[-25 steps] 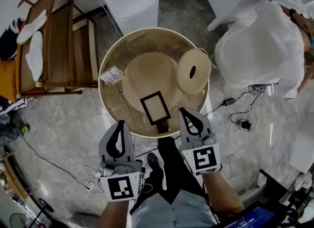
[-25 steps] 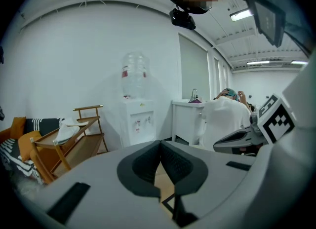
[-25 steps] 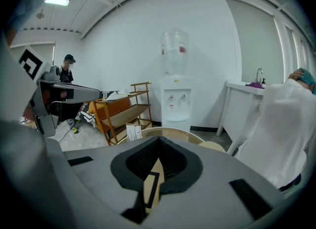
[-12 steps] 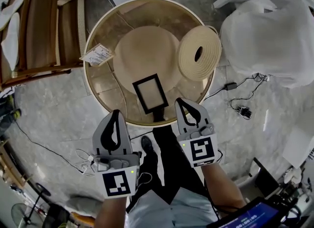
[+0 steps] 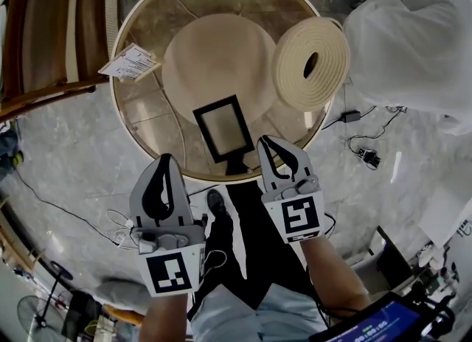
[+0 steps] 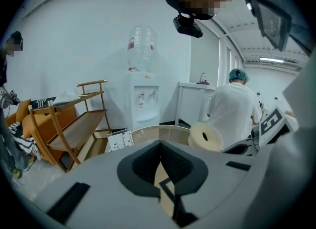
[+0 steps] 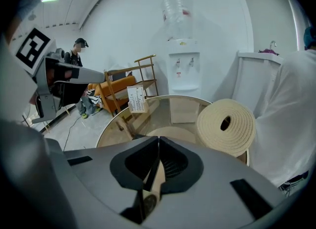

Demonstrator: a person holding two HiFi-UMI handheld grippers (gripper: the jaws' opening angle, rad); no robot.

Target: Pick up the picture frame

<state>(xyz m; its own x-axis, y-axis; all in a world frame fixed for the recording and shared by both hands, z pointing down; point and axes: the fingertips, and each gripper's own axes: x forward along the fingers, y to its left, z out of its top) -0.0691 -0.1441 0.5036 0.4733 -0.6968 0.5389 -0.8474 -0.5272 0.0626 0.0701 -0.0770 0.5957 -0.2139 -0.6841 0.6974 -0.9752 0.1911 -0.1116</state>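
Note:
The black picture frame (image 5: 223, 128) with a pale inside lies flat on the round glass table (image 5: 147, 152), near its front edge. My right gripper (image 5: 265, 140) hovers just right of the frame's near corner. Its jaws have just been opening, but the tips still look together, with nothing between them. My left gripper (image 5: 167, 158) hangs over the table's front rim, left of the frame, shut and empty. In the left gripper view a black corner of the frame (image 6: 166, 186) shows under the closed tips (image 6: 159, 143). The right gripper view looks over its tips (image 7: 159, 139) across the table.
A cream rolled mat (image 5: 311, 63) stands on the table's right side and a printed card (image 5: 133, 62) lies at its left rim. A wooden rack (image 5: 44, 38) stands to the left. A person in white (image 5: 413, 46) is at the right, with cables (image 5: 361, 152) on the floor.
Both grippers have sunk toward the table, which now looks larger and closer. The right tips have come up beside the frame's near right corner. The frame has not moved.

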